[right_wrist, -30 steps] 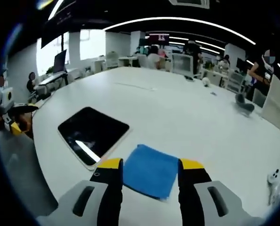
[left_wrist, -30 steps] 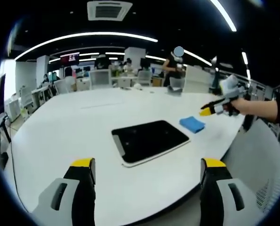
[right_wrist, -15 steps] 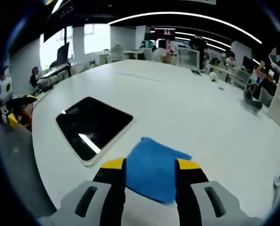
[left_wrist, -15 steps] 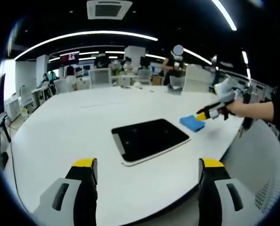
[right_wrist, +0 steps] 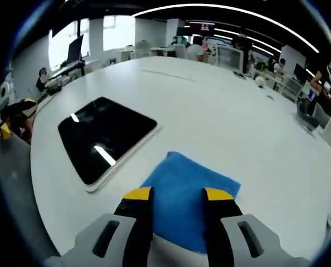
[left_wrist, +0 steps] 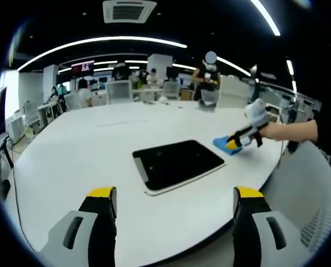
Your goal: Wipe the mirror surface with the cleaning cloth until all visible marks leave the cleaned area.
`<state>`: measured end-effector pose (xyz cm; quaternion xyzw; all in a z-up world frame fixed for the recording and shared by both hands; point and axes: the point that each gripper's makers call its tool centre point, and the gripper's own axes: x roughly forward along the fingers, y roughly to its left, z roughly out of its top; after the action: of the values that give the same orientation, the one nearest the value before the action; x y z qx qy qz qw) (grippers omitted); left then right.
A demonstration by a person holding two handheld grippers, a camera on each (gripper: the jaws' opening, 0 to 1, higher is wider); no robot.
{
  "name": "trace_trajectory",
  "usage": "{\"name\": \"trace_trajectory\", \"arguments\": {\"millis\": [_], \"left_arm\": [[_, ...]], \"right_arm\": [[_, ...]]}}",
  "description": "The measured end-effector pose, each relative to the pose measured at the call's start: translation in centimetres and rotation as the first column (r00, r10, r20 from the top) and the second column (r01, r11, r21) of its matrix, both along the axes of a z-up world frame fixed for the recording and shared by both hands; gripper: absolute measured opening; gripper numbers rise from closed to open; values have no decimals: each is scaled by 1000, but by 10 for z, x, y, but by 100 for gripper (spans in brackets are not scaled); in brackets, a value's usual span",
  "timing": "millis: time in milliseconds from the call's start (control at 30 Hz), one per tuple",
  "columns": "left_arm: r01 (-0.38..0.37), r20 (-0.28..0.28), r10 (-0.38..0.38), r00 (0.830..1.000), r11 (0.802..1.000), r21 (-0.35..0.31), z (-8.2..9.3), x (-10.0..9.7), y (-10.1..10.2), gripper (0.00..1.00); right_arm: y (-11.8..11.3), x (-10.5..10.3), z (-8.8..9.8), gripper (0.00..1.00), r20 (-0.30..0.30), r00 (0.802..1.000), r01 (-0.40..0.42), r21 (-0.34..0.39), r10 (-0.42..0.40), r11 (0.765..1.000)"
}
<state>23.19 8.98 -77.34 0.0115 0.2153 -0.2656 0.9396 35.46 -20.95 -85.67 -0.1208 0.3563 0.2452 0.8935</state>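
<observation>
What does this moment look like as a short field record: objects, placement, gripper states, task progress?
surface: large white round table
mirror: flat dark rectangular mirror with a pale frame, lying on the table
cloth: blue square cleaning cloth, flat on the table beside the mirror, apart from it
right gripper: open, jaws over the cloth, not closed on it
left gripper: open, at the table's near edge, holding nothing
progress: wiping not yet begun

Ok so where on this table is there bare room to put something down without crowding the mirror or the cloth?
The white table lies bare beyond the mirror and the blue cloth, toward the far chairs. In the left gripper view, bare top also runs between the mirror and the left gripper. It is crowded where the right gripper is over the cloth, close beside the mirror.
</observation>
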Motion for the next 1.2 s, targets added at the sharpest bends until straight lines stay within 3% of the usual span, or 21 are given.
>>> {"name": "trace_trajectory", "arguments": {"millis": [67, 267, 333, 400, 533, 700, 833, 933, 1000, 1200], "left_arm": [[2, -1, -2, 1000, 1000, -2, 0, 0, -1, 85], [14, -13, -14, 1000, 1000, 5, -2, -1, -2, 83], [-2, -5, 2, 1000, 1000, 0, -1, 0, 1, 82], [2, -9, -2, 1000, 1000, 3, -1, 0, 1, 82], [-1, -2, 1, 1000, 1000, -3, 0, 0, 1, 82], [-1, -4, 1, 1000, 1000, 0, 0, -1, 1, 83], [-7, -4, 7, 1000, 1000, 2, 0, 0, 2, 85], [10, -2, -10, 1000, 1000, 1, 1, -1, -1, 91], [12, 2, -12, 1000, 1000, 7, 1, -1, -1, 93], [10, 7, -10, 1000, 1000, 0, 2, 0, 0, 99]], "right_arm": [[-1, 0, 0, 29, -5, 1000, 23, 34, -23, 999], [0, 0, 1, 25, 5, 999, 33, 35, -33, 999], [0, 1, 1, 19, 9, 999, 38, 35, -38, 999], [3, -1, 1, 6, 12, 1000, 16, 26, -17, 1000], [5, -1, 2, 4, 11, 1000, 4, 9, -4, 1000], [8, -2, 3, 2, 31, 997, -73, -93, 77, 993], [15, -1, 8, 2, 40, 993, -103, -112, 108, 988], [27, 6, 19, 1, 33, 996, -86, -45, 88, 995], [41, 16, 36, 1, 61, 996, -71, 23, 69, 997], [72, 36, 64, 1, 92, 990, -113, 27, 110, 993]]}}
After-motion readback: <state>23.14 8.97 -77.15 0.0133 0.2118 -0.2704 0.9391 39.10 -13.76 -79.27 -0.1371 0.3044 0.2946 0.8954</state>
